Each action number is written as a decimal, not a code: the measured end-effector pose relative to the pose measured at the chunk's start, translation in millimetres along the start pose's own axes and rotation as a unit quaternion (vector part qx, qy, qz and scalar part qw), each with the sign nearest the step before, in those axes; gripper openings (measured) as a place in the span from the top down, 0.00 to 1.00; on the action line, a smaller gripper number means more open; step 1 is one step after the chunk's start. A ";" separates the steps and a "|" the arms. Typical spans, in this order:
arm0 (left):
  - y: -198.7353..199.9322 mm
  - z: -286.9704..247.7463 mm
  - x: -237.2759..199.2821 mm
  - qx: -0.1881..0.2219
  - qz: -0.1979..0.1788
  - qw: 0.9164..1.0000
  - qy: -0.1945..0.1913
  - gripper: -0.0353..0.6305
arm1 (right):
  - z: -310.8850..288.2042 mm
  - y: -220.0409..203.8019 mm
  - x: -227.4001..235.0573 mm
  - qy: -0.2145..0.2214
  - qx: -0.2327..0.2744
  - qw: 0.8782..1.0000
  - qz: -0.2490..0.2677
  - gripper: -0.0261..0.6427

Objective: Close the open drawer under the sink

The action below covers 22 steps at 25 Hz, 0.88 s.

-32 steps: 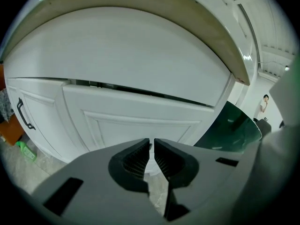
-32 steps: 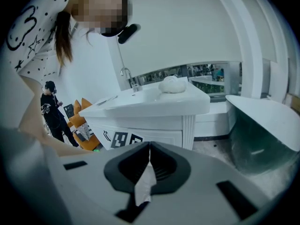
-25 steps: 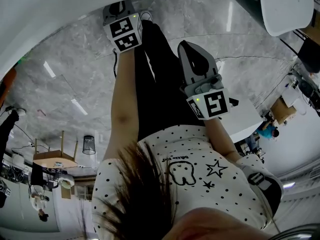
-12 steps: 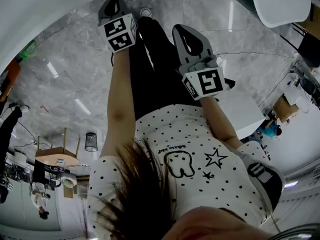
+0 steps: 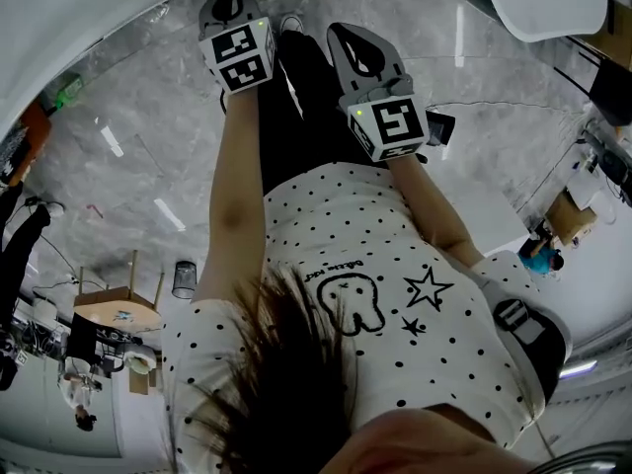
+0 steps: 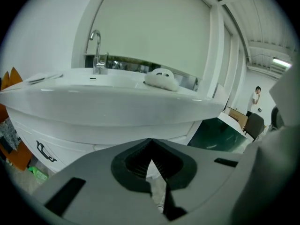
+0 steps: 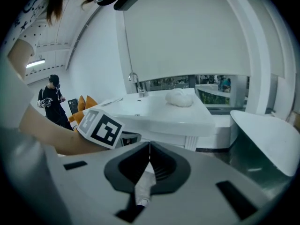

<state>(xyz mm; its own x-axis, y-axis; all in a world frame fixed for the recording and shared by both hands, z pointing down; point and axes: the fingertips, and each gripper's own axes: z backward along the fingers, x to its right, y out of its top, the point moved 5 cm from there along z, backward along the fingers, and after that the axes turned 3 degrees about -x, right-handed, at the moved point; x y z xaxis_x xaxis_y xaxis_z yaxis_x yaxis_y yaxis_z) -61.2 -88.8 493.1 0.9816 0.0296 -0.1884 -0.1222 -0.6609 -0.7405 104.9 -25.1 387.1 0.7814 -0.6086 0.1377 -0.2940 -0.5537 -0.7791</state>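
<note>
- The left gripper, a grey two-jaw tool with a black-and-white marker cube, had its jaws pressed together with nothing pinched between them.
- The right gripper, of the same make, also had its jaws together and held nothing.
- Ahead of the left gripper and above its jaws stretched the glossy white sink worktop.
- On the far side of that worktop, up and to the left of the left gripper's tips, stood a curved chrome tap.
- A rounded white lump lay on the worktop straight ahead of the gripper.
- The white drawer front with a dark curved handle sat under the sink, low and to the left of the left gripper and apart from it. Whether it stood open could not be told.
- In the right gripper view, the left gripper's marker cube showed just left of the right gripper's jaws, with the sink beyond both.
- In the head view, both grippers pointed away from the person's white polka-dot shirt, side by side above a grey marbled floor.
</note>
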 end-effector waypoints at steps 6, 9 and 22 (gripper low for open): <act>24.7 25.9 -3.7 0.024 -0.018 1.000 0.005 0.94 | 7.1 10.7 -10.7 0.003 0.006 1.000 0.025 0.94; 32.1 37.9 -6.8 0.034 -0.018 0.999 0.012 0.94 | 14.0 16.1 -15.9 0.009 0.010 0.999 0.033 0.94; 53.2 77.1 2.1 0.063 -0.024 0.998 -0.004 0.94 | 26.6 31.9 -34.1 0.018 0.019 0.999 0.046 0.94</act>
<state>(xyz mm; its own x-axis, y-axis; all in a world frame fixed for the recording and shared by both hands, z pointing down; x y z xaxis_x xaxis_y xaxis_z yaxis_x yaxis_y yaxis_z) -76.9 -66.1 403.6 0.9857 0.0654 -0.1552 -0.0927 -0.5587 -0.8242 83.5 -6.9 341.3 0.7313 -0.6765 0.0866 -0.3413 -0.4729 -0.8123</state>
